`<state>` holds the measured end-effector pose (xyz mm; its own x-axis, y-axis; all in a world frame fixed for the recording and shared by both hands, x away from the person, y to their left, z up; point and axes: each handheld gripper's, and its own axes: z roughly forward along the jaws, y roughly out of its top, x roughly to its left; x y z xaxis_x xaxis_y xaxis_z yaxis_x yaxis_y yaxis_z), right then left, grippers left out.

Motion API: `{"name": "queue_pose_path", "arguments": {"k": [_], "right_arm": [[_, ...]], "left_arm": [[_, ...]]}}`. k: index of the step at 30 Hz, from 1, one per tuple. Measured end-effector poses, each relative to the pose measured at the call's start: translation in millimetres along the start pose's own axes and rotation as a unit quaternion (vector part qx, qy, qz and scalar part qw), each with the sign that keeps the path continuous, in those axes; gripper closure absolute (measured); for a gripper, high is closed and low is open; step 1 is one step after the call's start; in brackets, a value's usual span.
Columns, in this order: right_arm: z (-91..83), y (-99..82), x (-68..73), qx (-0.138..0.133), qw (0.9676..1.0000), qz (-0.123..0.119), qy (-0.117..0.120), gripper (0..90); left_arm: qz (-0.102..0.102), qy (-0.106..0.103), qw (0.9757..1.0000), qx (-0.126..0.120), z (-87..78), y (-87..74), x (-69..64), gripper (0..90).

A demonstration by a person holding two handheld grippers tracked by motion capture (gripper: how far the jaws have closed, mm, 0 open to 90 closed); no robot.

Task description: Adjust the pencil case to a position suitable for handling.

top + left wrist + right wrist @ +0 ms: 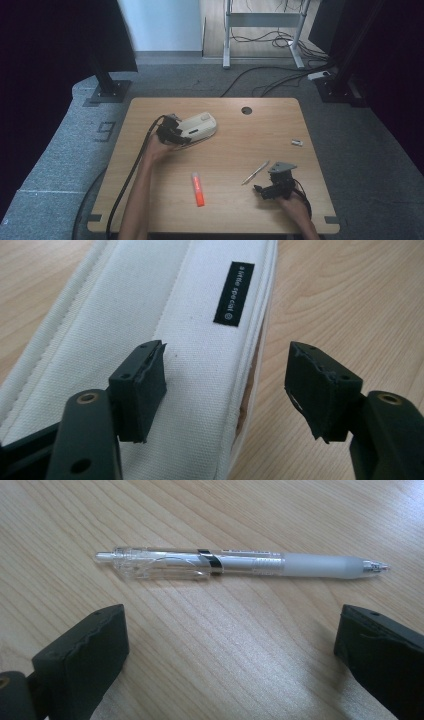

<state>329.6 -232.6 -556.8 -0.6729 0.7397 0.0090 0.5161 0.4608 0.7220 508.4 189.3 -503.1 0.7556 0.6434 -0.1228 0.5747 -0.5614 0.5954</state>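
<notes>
Here, left gripper (176,134) over the near end of the cream pencil case (198,126), about eleven o'clock from table (150,210) centre; jaws apart, straddling the case's edge seam, one pad above the fabric (140,390), the other (320,390) over bare wood, neither clearly pressing. Black label (233,293) on the case beyond the pads. Right gripper (264,189) at four o'clock, jaws wide open, empty, clear pen (240,564) lying crosswise just beyond them. Orange marker (198,189) at six o'clock; small eraser (297,143) at three.
</notes>
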Motion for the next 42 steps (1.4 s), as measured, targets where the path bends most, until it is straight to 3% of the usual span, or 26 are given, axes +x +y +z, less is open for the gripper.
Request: {"name": "queue_pose_path", "arguments": {"k": [5, 8, 11, 14, 16, 17, 25, 33, 42], "right_arm": [[0.0, 0.0, 0.0, 0.0, 1.0, 0.0, 0.0, 0.5], [0.0, 0.0, 0.0, 0.0, 1.0, 0.0, 0.0, 0.5], [0.0, 0.0, 0.0, 0.0, 1.0, 0.0, 0.0, 0.5], [0.0, 0.0, 0.0, 0.0, 1.0, 0.0, 0.0, 0.4], [0.0, 0.0, 0.0, 0.0, 1.0, 0.0, 0.0, 0.4], [0.0, 0.0, 0.0, 0.0, 1.0, 0.0, 0.0, 0.5], [0.0, 0.0, 0.0, 0.0, 1.0, 0.0, 0.0, 0.5], [0.0, 0.0, 0.0, 0.0, 1.0, 0.0, 0.0, 0.4], [0.0, 0.0, 0.1, 0.0, 1.0, 0.0, 0.0, 0.5]], "left_arm": [[0.0, -0.007, 1.0, -0.002, -1.6, -5.4, 0.1, 43.7], [-0.008, -0.009, 0.9999, -0.01, -1.9, -10.7, -1.7, 44.6], [0.003, 0.002, 0.9999, -0.012, -1.3, -14.2, -7.6, 44.6], [0.023, 0.027, 0.9994, -0.007, -0.8, -17.4, -18.3, 44.3], [0.025, 0.033, 0.9991, -0.005, -0.6, -18.0, -20.7, 45.0], [0.029, 0.047, 0.9985, -0.003, -0.7, -19.1, -24.8, 46.5], [0.029, 0.055, 0.9981, -0.004, -4.4, -26.7, -36.1, 55.1], [0.023, 0.062, 0.9978, -0.005, -8.6, -32.5, -48.4, 61.4], [-0.01, 0.046, 0.9983, -0.033, -22.0, -42.9, -51.2, 71.7]]}}
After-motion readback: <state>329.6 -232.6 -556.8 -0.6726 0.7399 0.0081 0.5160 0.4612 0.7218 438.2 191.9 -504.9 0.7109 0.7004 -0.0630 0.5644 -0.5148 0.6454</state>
